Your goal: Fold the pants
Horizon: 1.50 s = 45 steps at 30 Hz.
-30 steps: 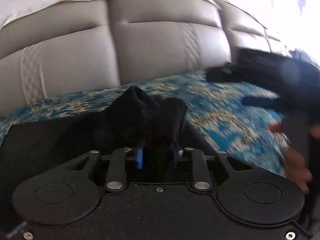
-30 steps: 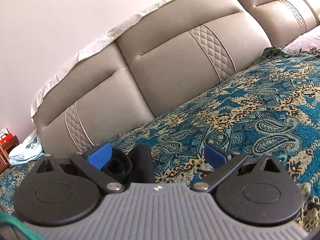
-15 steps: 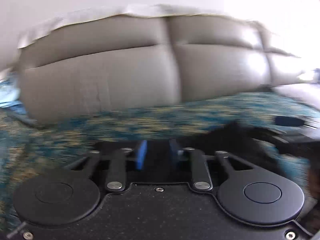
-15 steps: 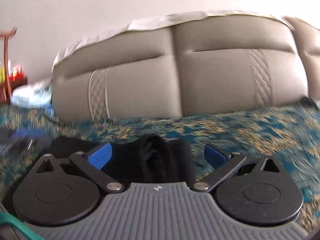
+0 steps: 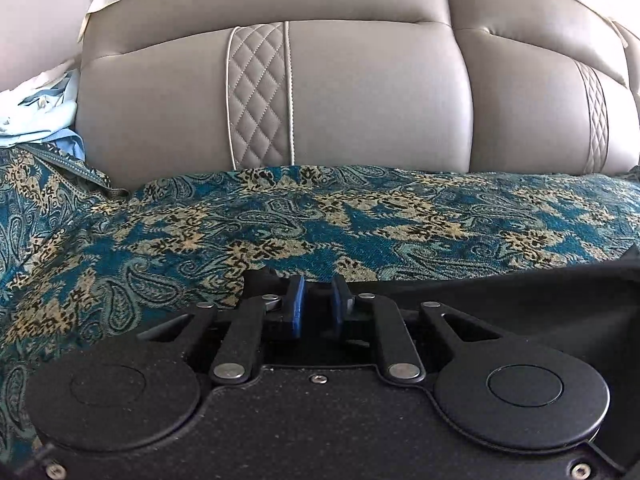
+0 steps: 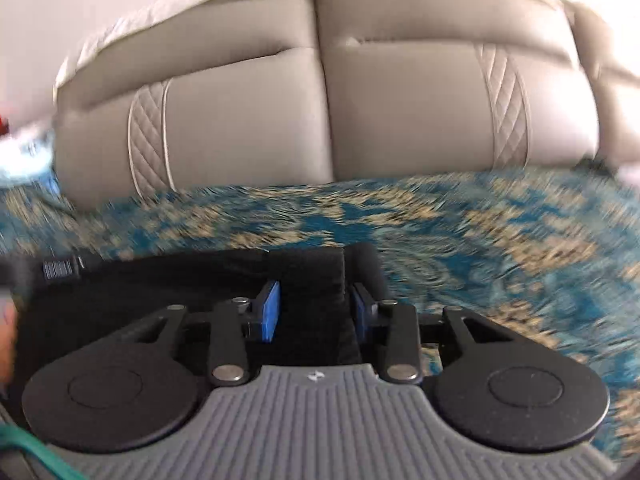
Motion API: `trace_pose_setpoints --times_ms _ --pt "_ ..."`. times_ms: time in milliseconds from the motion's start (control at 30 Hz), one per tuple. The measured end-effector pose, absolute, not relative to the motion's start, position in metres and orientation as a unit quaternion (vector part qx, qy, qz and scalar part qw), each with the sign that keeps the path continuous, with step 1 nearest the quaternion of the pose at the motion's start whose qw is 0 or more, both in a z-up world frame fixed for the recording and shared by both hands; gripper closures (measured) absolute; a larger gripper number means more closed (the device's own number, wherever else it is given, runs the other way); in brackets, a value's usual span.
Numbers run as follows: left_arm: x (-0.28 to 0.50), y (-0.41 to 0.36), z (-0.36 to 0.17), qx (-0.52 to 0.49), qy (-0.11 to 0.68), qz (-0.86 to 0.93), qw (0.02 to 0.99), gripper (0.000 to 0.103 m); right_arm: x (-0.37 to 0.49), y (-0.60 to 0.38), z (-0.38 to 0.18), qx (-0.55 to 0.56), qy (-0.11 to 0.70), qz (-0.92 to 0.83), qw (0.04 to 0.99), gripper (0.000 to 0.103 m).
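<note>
At lower centre of the right view, our right claw (image 6: 314,312) is closing around a black pants (image 6: 160,288) fold. Our left claw (image 5: 318,306), closing and nearly shut, pinches the pants (image 5: 520,292) edge over the patterned bed cover (image 5: 280,220).

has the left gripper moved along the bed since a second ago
Yes. The left gripper has swung left along the headboard: the quilted strip that sat at the view's left edge is now near centre, and the pants trail right.

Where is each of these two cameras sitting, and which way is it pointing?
Left wrist view: sits on the left hand-held gripper, looking along its closing jaws, black pants between them, toward the grey headboard.
Right wrist view: sits on the right hand-held gripper, facing the same headboard; its closing jaws straddle a pants fold.
Both share the pants, headboard and blue patterned bedspread.
</note>
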<state>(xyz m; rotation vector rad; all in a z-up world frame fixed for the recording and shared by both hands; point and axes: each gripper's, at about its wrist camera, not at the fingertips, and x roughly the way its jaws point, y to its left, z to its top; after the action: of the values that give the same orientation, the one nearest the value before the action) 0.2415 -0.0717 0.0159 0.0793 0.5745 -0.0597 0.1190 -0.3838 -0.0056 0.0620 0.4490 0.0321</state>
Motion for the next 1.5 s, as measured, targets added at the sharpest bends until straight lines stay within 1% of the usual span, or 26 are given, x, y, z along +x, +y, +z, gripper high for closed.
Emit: trace_pose_setpoints --times_ms 33,67,100,133,200,233,300,333,367,400,467,567,700,733,867,933,1100,1333,1500 --pt "0.243 -0.073 0.015 0.044 0.282 -0.028 0.958 0.088 0.117 -0.379 -0.009 0.005 0.217 0.009 0.976 0.045" --pt "0.242 -0.074 0.017 0.045 0.283 -0.027 0.958 0.088 0.115 -0.375 -0.012 -0.019 0.212 -0.003 0.977 0.043" --pt "0.242 -0.074 0.020 0.045 0.286 -0.026 0.957 0.088 0.115 -0.373 -0.012 -0.035 0.207 -0.012 0.978 0.035" --pt "0.241 -0.072 0.024 0.042 0.290 -0.024 0.956 0.088 0.114 -0.371 -0.013 -0.047 0.200 -0.025 0.978 0.031" --pt "0.231 -0.065 0.038 0.023 0.296 -0.023 0.954 0.087 0.114 -0.375 -0.011 -0.038 0.195 -0.024 0.980 0.028" --pt "0.220 -0.061 0.046 0.020 0.294 -0.029 0.955 0.084 0.111 -0.378 -0.010 -0.022 0.194 -0.021 0.981 0.023" --pt "0.190 -0.053 0.057 0.035 0.281 -0.041 0.958 0.081 0.102 -0.386 -0.006 0.006 0.178 -0.026 0.984 0.016" --pt "0.175 -0.051 0.058 0.047 0.277 -0.047 0.959 0.080 0.096 -0.387 -0.005 0.010 0.165 -0.026 0.986 0.011" --pt "0.160 -0.048 0.058 0.059 0.276 -0.052 0.958 0.080 0.088 -0.387 -0.002 0.008 0.142 -0.028 0.989 0.010" --pt "0.144 -0.046 0.055 0.072 0.281 -0.057 0.955 0.080 0.083 -0.385 0.001 0.002 0.122 -0.031 0.992 0.008" --pt "0.120 -0.040 0.043 0.086 0.296 -0.055 0.950 0.078 0.071 -0.378 0.005 -0.016 0.086 -0.020 0.996 0.001" --pt "0.091 -0.035 0.026 0.093 0.312 -0.041 0.945 0.078 0.063 -0.365 0.005 -0.021 0.070 0.027 0.997 0.000" --pt "0.053 -0.034 0.022 0.106 0.297 -0.039 0.948 0.077 0.054 -0.341 -0.002 -0.049 0.084 0.069 0.993 0.000" --pt "0.046 -0.034 0.022 0.106 0.298 -0.042 0.948 0.073 0.053 -0.335 -0.004 -0.061 0.087 0.072 0.992 0.000" --pt "0.026 -0.036 0.022 0.122 0.305 -0.054 0.943 0.067 0.058 -0.318 -0.016 -0.110 0.105 0.061 0.986 0.000" --pt "0.026 -0.035 0.025 0.129 0.304 -0.050 0.942 0.061 0.063 -0.317 -0.022 -0.120 0.116 0.039 0.985 0.000" --pt "0.043 -0.031 0.029 0.104 0.329 -0.042 0.938 0.058 0.079 -0.326 -0.036 -0.098 0.175 0.010 0.980 0.000" --pt "0.044 -0.035 0.025 0.125 0.323 -0.043 0.937 0.057 0.076 -0.336 -0.043 -0.058 0.176 0.021 0.982 0.000" --pt "0.046 -0.032 0.026 0.120 0.325 -0.044 0.937 0.055 0.079 -0.339 -0.044 -0.048 0.181 0.026 0.982 0.000"
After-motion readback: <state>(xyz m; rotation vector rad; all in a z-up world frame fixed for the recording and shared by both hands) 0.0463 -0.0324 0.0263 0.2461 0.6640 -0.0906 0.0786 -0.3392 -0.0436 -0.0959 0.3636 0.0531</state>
